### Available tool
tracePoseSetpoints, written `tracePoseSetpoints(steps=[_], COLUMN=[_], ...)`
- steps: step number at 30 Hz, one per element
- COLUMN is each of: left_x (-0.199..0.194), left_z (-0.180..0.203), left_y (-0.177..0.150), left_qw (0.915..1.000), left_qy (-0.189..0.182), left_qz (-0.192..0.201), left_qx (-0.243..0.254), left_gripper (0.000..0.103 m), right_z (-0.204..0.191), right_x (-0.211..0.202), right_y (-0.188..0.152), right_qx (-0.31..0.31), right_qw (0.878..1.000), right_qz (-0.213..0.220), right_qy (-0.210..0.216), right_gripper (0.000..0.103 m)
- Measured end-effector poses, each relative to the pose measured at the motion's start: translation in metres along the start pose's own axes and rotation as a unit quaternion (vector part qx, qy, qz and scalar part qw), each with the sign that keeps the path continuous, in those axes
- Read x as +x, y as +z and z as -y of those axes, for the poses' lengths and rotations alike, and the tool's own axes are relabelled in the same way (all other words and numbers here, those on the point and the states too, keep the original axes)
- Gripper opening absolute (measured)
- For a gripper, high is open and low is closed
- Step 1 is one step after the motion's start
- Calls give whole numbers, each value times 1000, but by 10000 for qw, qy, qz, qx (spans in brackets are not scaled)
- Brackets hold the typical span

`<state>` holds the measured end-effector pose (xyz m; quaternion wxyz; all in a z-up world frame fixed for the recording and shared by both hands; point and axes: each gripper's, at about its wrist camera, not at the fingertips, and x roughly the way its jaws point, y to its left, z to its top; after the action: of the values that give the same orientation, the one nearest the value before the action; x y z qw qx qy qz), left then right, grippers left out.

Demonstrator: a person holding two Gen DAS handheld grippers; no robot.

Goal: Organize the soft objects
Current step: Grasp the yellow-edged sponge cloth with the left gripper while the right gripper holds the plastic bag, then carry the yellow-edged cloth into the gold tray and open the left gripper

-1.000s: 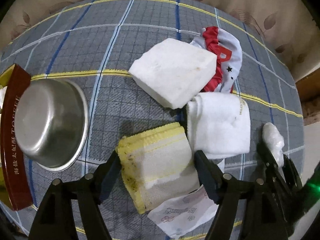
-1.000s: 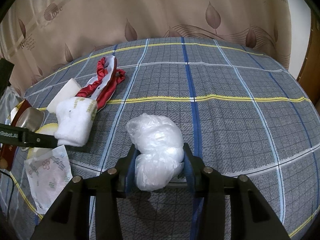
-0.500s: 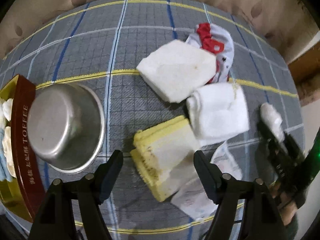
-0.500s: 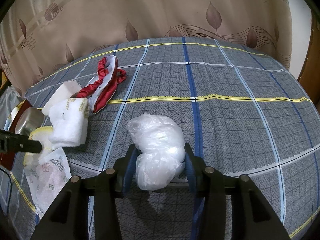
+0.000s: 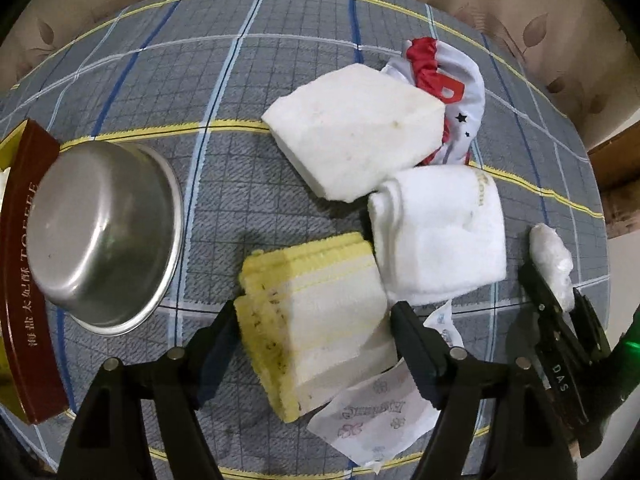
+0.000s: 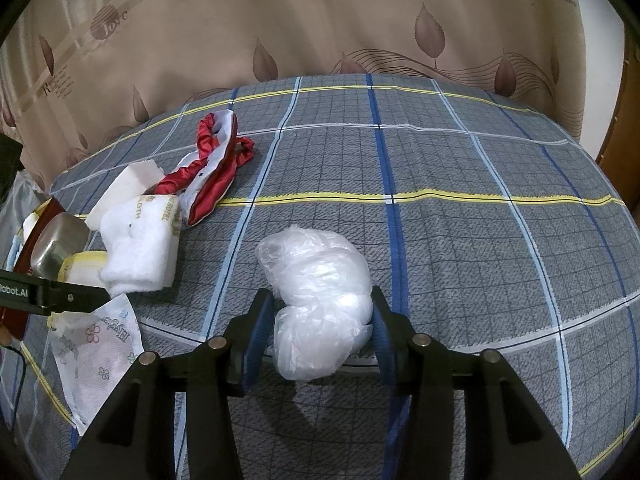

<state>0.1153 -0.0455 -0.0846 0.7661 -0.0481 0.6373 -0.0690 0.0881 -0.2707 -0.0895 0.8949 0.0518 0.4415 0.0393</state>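
1. Grey plaid cloth with blue, white and yellow lines point(image 6: 460, 240) spread over the whole tabletop, reaching back to a tan leaf-print curtain point(image 6: 320, 32) at the far edge.
2. Dark red toffee box point(image 5: 20, 280) at the left edge, partly under an upturned stainless steel bowl point(image 5: 100, 236).
3. Thick white foam block point(image 5: 352, 136) toward the middle of the left half, touching a crumpled red-and-white satin cloth with small stars point(image 5: 460, 92) on its far side.
4. Folded white hotel towel point(image 5: 440, 236) just nearer than the block, touching it and the yellow-edged pile.
5. Folded stack of yellow-bordered white cloths point(image 5: 316, 324) nearer still, lying on a white printed tissue packet point(image 5: 372, 416) toward the near edge.
6. Left gripper point(image 5: 316, 336) pointed steeply down over that stack, jaws wide and just opened further, straddling the stack; left pad at its edge, right pad at the opposite side, firm contact not discernible.
7. Crumpled clear plastic bag wad point(image 6: 320, 300) alone near the middle of the near edge, well apart from the pile on the left.
8. Right gripper point(image 6: 320, 332) around the wad's near end, jaws at moderate width; right pad against the plastic, narrow gap at the left pad, wad resting on the cloth.
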Motion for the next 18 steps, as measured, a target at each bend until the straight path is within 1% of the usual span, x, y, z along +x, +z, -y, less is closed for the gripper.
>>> tracePoseSetpoints(steps=[2,4,11,14,18], left_x=[-2,-3,-15,-21,-30], left_z=[-3,-7,-21,-19,-15], left_y=[-1,-1,-8,-12,-20], left_qw=[10000,10000,9999,9994,9976], left_qy=[-36,-81,-83,-141,-100], left_qz=[-5,-38,73,150,295], left_qx=[-5,31,123,287,625], left_gripper=[76,68,65,65,65], right_z=[-1,-1,0,0,-1], right_x=[0,0,0,0,0], right_y=[0,0,0,0,0], right_qx=[12,15,7,-1,-6], right_qw=[10000,10000,10000,10000,10000], right_qz=[2,2,0,0,-2], right_qy=[11,16,6,3,-3], right_gripper=[45,45,45,45,45])
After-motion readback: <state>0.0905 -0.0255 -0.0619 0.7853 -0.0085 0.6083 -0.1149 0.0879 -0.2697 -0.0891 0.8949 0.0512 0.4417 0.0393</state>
